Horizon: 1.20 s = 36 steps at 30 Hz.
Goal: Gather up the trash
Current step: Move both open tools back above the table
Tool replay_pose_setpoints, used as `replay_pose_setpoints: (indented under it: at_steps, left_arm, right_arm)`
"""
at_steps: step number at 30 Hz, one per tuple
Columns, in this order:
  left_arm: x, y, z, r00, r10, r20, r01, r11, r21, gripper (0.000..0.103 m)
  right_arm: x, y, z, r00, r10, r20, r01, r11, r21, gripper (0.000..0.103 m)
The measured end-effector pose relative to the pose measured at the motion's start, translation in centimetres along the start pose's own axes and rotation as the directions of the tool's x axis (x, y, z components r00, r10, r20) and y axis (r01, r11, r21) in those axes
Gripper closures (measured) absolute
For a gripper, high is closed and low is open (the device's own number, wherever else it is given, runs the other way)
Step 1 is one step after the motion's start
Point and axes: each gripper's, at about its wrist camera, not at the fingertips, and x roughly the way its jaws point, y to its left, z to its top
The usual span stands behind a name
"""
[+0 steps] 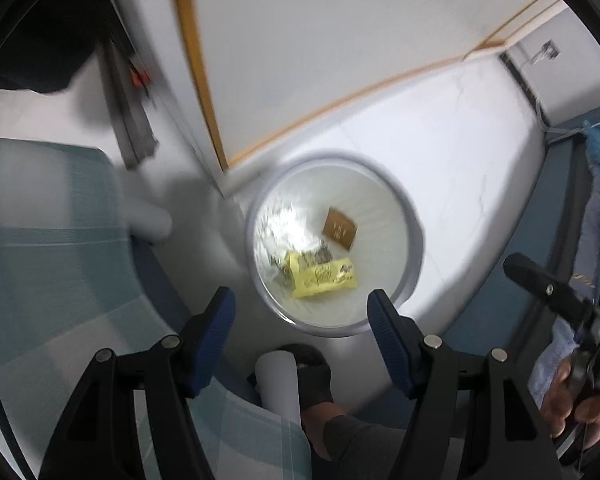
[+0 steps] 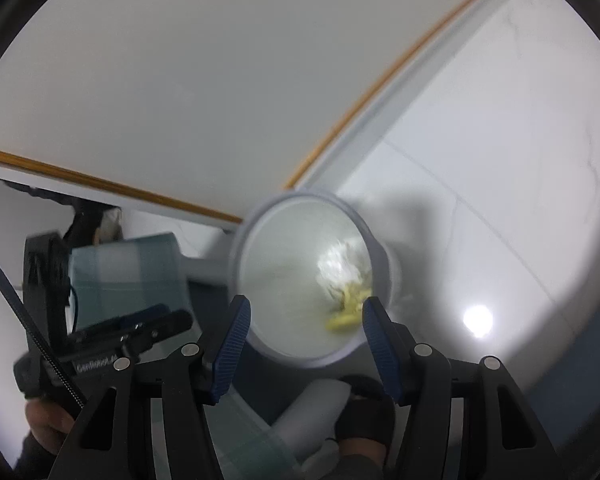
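A round white trash bin (image 1: 414,236) stands on the floor below me. It holds a yellow wrapper (image 1: 324,278), a brown packet (image 1: 340,228) and crumpled white paper (image 1: 284,220). My left gripper (image 1: 302,312) is open and empty above the bin's near rim. In the right wrist view the bin (image 2: 260,344) shows blurred, with yellow trash (image 2: 348,304) and white paper (image 2: 340,262) inside. My right gripper (image 2: 306,320) is open and empty over the bin. The right gripper's body also shows at the left wrist view's right edge (image 1: 552,292).
A seat with blue-green checked fabric (image 1: 52,240) is at the left. A white wall panel with wooden trim (image 1: 300,80) rises behind the bin. The person's black sandal (image 1: 312,372) is just below the bin. White floor tiles (image 2: 480,200) lie to the right.
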Motion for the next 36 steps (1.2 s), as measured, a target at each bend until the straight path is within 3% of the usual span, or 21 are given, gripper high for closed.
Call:
replay_pose_setpoints:
  at_steps: [3,6,11,14,16,21,24,31,33,36]
  left_arm:
    - [-3.8,0.3,-0.7,0.995,0.038,0.094,-0.037,0.999,-0.014,0.039]
    - [-8.1,0.8,-1.8,0.974,0.055,0.221,-0.053,0.998,-0.018,0.039]
    - [-16.0,3.2,-5.0,0.897,0.084,0.433,-0.053,0.995,-0.083,0.037]
    - [-19.7,5.2,-7.5,0.841,0.119,0.528,-0.053,0.989,-0.140,0.023]
    - [-21.5,6.8,-9.0,0.807,0.148,0.572,-0.054,0.983,-0.178,0.021]
    - [-24.9,10.3,-13.0,0.744,0.206,0.635,-0.059,0.968,-0.245,0.020]
    - [-26.7,11.2,-15.0,0.722,0.216,0.657,-0.043,0.962,-0.268,0.020]
    - [-29.1,14.0,-19.7,0.647,0.297,0.702,-0.035,0.931,-0.362,0.020]
    - [-29.0,15.1,-20.1,0.634,0.324,0.703,-0.037,0.920,-0.390,0.020]
    - [-28.7,16.9,-21.2,0.633,0.339,0.696,-0.020,0.906,-0.423,0.019]
  right_arm:
    - [-2.7,2.2,0.2,0.998,0.007,0.066,-0.003,0.999,-0.049,0.045]
    - [-5.9,5.0,0.1,0.991,0.031,0.132,-0.017,0.994,-0.109,0.045]
    - [-10.7,10.7,-0.9,0.970,0.077,0.232,-0.024,0.975,-0.223,0.041]
    - [-12.4,14.0,-1.9,0.956,0.104,0.273,-0.023,0.958,-0.285,0.040]
    - [-13.7,16.7,-2.7,0.946,0.141,0.293,-0.035,0.940,-0.338,0.040]
    - [-15.8,22.4,-5.5,0.918,0.221,0.328,-0.047,0.885,-0.463,0.033]
    - [-16.4,25.4,-7.4,0.905,0.271,0.329,-0.059,0.844,-0.532,0.028]
    - [-16.7,31.7,-12.2,0.887,0.361,0.289,-0.080,0.736,-0.673,0.021]
    - [-16.2,33.0,-13.4,0.883,0.375,0.282,-0.077,0.709,-0.701,0.019]
    - [-15.6,35.2,-15.8,0.874,0.409,0.261,-0.074,0.645,-0.760,0.017]
